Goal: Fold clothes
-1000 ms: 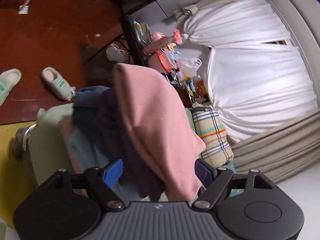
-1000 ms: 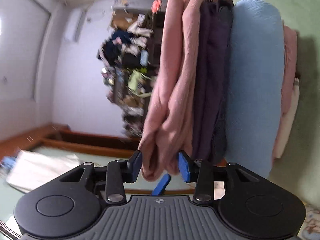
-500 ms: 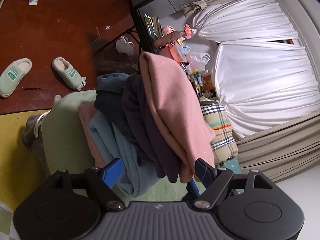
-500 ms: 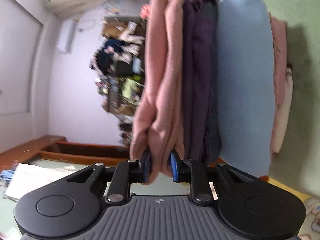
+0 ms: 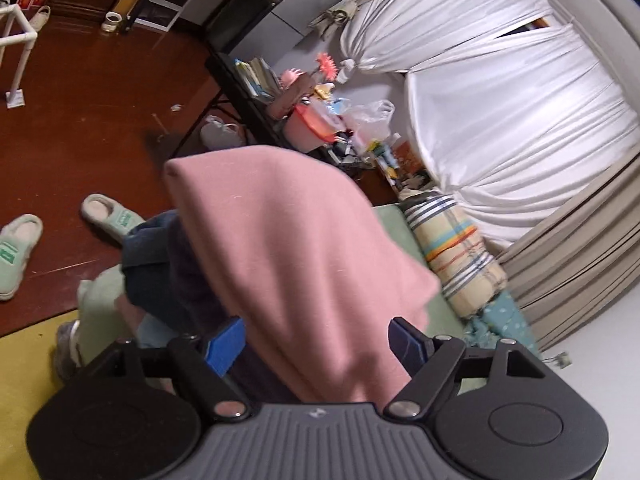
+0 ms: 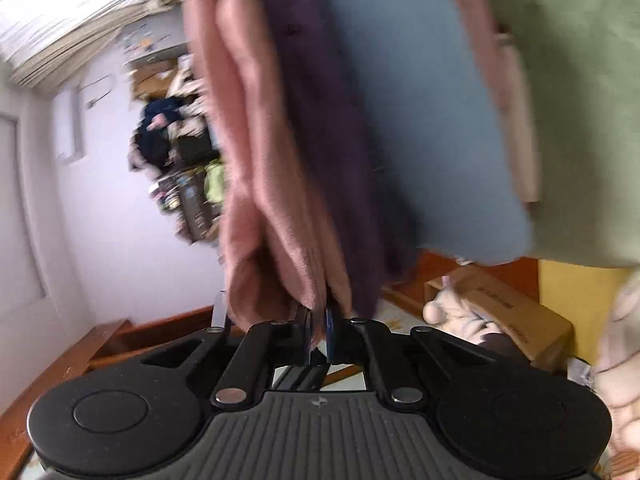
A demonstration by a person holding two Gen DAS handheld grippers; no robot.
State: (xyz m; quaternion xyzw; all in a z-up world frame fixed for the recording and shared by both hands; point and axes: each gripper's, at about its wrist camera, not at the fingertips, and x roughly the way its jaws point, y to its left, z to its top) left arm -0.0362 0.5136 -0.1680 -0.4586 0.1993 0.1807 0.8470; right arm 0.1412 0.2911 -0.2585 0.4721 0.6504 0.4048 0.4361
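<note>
The right gripper (image 6: 318, 332) has just been closing; its fingers (image 6: 331, 326) now pinch the hanging edge of the pink garment (image 5: 296, 264), so that fold looks secured; the garment tops the stack of folded clothes (image 6: 420, 120) on the green bed (image 5: 394, 224); the left gripper (image 5: 316, 344), angled downward, has fingers (image 5: 224, 342) spread wide around the garment's near end, not pressing it.

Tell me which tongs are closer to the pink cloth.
Right. The right tongs are shut on the pink cloth edge; the left tongs stand open around it, pads off it.
</note>
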